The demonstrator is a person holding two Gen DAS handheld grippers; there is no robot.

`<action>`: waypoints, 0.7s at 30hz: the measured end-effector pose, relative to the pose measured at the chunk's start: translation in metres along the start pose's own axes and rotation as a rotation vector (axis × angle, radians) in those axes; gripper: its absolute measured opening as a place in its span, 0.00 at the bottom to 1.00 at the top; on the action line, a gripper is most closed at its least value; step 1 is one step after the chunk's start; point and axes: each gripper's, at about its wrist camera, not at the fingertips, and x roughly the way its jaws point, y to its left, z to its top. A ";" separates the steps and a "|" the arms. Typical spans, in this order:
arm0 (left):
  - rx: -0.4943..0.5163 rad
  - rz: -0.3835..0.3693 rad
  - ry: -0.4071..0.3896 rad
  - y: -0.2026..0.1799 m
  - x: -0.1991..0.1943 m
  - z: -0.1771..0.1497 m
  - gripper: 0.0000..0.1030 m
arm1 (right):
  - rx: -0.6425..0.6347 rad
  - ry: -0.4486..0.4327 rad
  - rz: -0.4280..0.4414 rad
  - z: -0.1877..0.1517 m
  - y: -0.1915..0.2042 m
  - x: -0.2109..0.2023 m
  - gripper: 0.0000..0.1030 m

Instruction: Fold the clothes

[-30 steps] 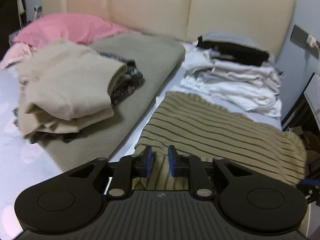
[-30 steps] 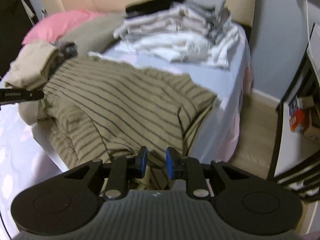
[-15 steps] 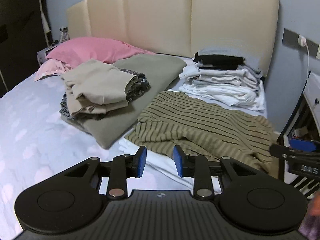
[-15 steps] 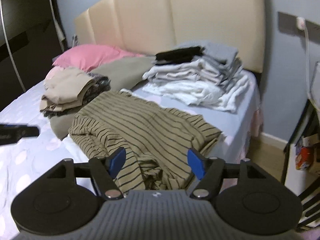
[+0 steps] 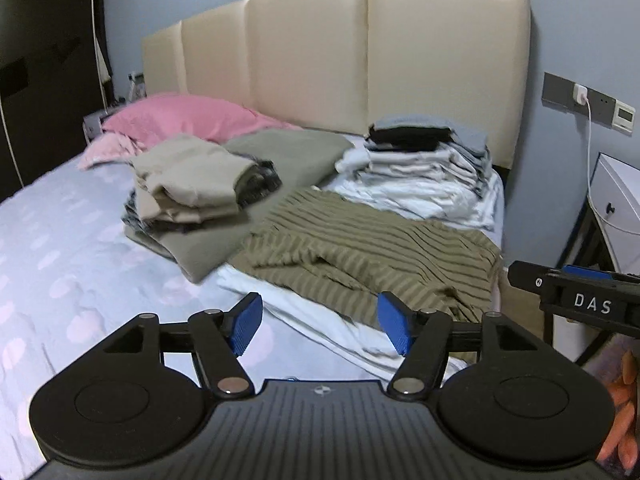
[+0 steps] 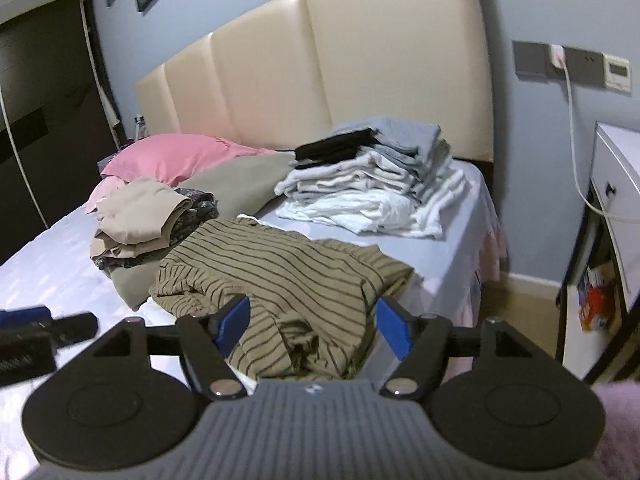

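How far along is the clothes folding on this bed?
Done: a tall folded stack sits near the headboard, and a smaller beige pile rests on the olive blanket. In hand: nothing; the left gripper and right gripper are both open and empty. Left: the striped shirt lies rumpled at the bed's edge, with a white garment under it.

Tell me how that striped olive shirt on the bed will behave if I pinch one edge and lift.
The striped shirt lies crumpled in soft folds, so it will probably droop rather than hold shape. It looks like thin knit, likely light. Part hangs over the bed edge, so it may slide off when tugged.
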 end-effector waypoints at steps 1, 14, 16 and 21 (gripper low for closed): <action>-0.002 -0.004 0.005 -0.001 0.002 -0.003 0.60 | 0.006 0.004 0.000 -0.002 0.000 -0.001 0.72; -0.029 -0.010 0.033 -0.003 0.013 -0.020 0.60 | -0.123 -0.008 0.001 -0.018 0.027 -0.002 0.73; -0.023 -0.004 0.033 -0.003 0.014 -0.020 0.60 | -0.118 -0.002 -0.010 -0.017 0.027 0.000 0.73; -0.005 0.009 0.015 -0.007 0.014 -0.020 0.60 | -0.117 -0.004 -0.012 -0.018 0.027 0.000 0.74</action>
